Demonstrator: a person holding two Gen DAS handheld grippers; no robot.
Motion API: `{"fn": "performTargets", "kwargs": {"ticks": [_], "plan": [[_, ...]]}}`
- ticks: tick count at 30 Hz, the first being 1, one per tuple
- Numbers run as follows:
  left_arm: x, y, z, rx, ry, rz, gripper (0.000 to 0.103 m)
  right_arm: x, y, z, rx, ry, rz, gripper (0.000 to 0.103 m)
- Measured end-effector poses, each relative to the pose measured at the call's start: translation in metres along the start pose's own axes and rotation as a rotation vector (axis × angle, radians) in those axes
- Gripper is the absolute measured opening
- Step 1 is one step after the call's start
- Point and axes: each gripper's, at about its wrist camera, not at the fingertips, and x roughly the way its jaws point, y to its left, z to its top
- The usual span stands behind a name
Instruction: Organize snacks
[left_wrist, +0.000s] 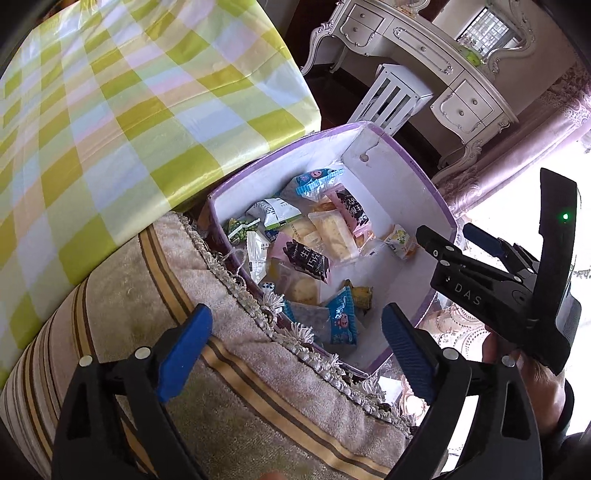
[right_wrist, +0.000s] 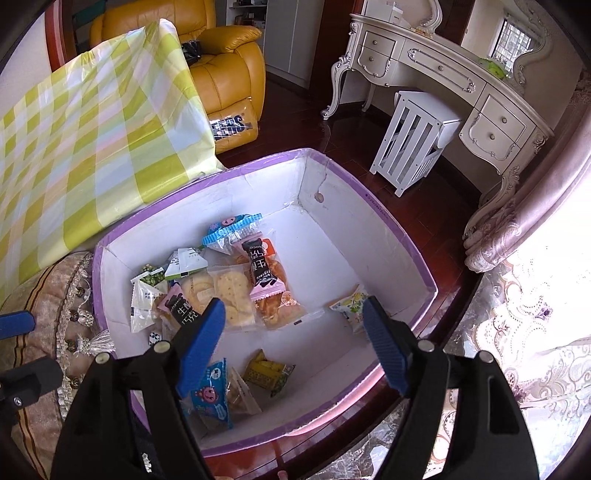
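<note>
Both tongs spread wide, empty: right tongs above snack box; left tongs over cushion.

Your right gripper's left finger covers part of the pink chocolate packet; print on the snack wrappers stays too small to read.

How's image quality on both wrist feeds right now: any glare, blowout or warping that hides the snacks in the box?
Left wrist: strong fisheye bending, window light blown out white at the right edge, sheen on the checked cloth; the snacks in the box read sharp. Right wrist: curtain area at right overexposed, dark corner vignette; wrappers are evenly lit and legible, partly blocked by the right gripper.
</note>
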Motion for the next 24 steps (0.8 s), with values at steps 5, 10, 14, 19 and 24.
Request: {"fn": "performTargets", "kwargs": {"ticks": [5, 10, 14, 19, 24], "plan": [[0.0045, 0.0034, -0.0003, -0.037, 0.01, -0.006, 0.095, -0.0008, -0.0013, -0.0019, -0.001, 0.0, -0.002, 0.076], [0.0048, 0.0043, 0.0001, -0.053, 0.008, -0.026, 0.098, 0.0, 0.0019, -0.003, -0.005, 0.002, 0.006, 0.076], [0.0049, 0.0067, 0.0007, -0.067, 0.007, -0.04, 0.098, -0.0002, 0.0023, -0.0033, -0.005, 0.003, 0.005, 0.076], [0.0045, 0.0078, 0.001, -0.074, 0.003, -0.051, 0.098, 0.0003, 0.0032, -0.0046, -0.007, 0.006, 0.009, 0.076], [0.0045, 0.0076, 0.0013, -0.069, 0.005, -0.042, 0.098, 0.0008, 0.0034, -0.0051, -0.007, 0.006, 0.01, 0.076]]}}
